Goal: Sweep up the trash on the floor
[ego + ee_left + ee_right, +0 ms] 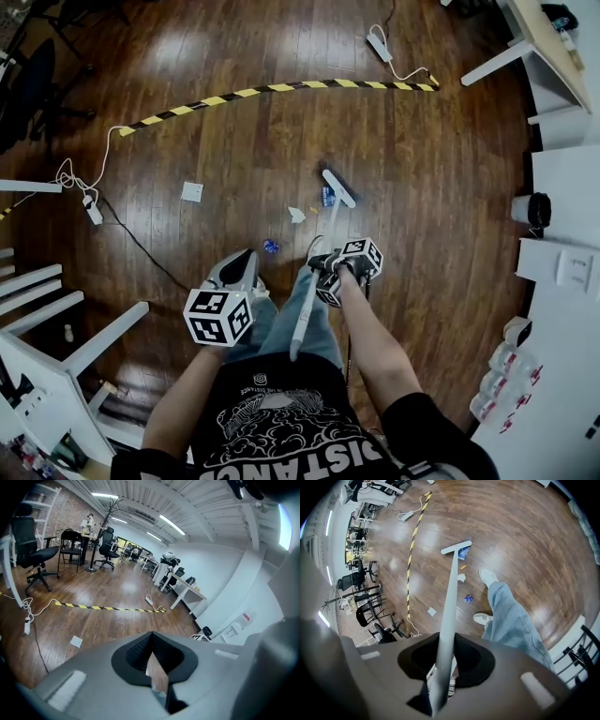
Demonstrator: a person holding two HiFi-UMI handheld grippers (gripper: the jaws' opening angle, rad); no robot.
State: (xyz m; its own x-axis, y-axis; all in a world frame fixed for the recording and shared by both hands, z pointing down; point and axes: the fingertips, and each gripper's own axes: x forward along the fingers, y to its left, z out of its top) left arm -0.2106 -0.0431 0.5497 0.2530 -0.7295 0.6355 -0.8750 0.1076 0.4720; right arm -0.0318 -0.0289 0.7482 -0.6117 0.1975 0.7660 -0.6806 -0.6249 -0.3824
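Observation:
A grey long-handled broom (309, 281) leans away from me, its head (337, 187) resting on the wood floor. My right gripper (343, 269) is shut on the handle (449, 616) partway up. Beside the head (456, 548) lies a blue wrapper (327, 196) (463, 553). Closer to me are a white paper scrap (296, 214) (461, 577), a tiny orange bit (463, 566) and a crumpled blue piece (270, 246) (468, 598). My left gripper (238, 269) (152, 644) hovers above my left shoe, jaws together and holding nothing.
A yellow-black striped strip (281, 89) crosses the floor beyond the trash. Power strips (379, 47) (92, 210) with cables lie at the top and left. A white square plate (191, 191) sits on the floor. White shelving (56, 309) stands left and white desks (562, 169) right.

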